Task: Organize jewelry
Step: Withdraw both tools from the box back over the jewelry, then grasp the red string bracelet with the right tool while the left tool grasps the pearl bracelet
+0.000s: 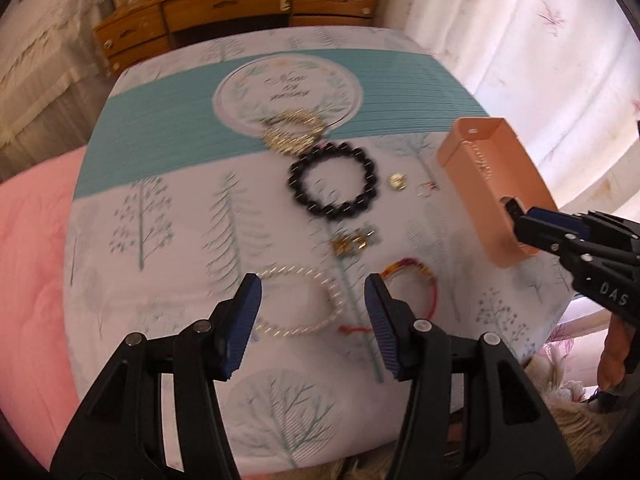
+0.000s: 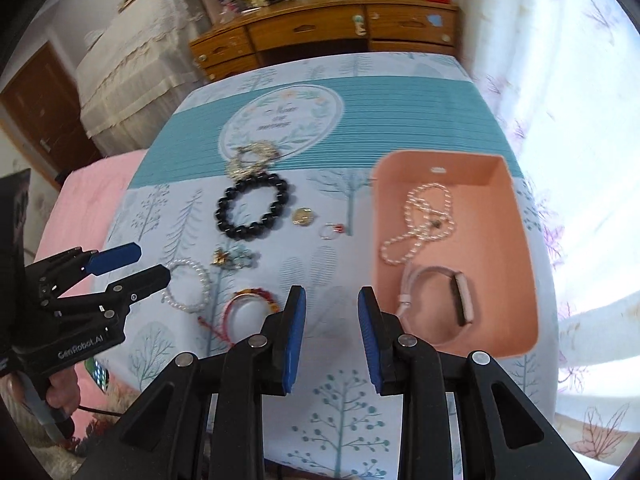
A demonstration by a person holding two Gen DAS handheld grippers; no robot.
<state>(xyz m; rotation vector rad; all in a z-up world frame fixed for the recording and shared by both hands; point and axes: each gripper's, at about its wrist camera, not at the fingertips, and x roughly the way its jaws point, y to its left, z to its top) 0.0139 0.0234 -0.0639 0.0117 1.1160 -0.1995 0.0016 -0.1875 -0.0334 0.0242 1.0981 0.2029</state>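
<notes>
A peach tray (image 2: pixel 516 264) stands at the table's right and holds a pearl necklace (image 2: pixel 420 220) and a pink band watch (image 2: pixel 460 296). On the tablecloth lie a black bead bracelet (image 1: pixel 332 178), a gold chain piece (image 1: pixel 294 132), a gold coin charm (image 1: pixel 398 181), a small ring (image 2: pixel 330 231), a gold brooch (image 1: pixel 354 240), a pearl bracelet (image 1: pixel 312 300) and a red cord bracelet (image 1: pixel 408 280). My left gripper (image 1: pixel 312 312) is open and empty just above the pearl bracelet. My right gripper (image 2: pixel 332 328) is open and empty beside the tray's near left edge.
A wooden dresser (image 2: pixel 320 36) with cluttered top stands beyond the table. A pink bed cover (image 1: pixel 32 280) lies left, and curtains (image 1: pixel 540 40) hang right. The table's front edge (image 2: pixel 340 452) is close below my right gripper.
</notes>
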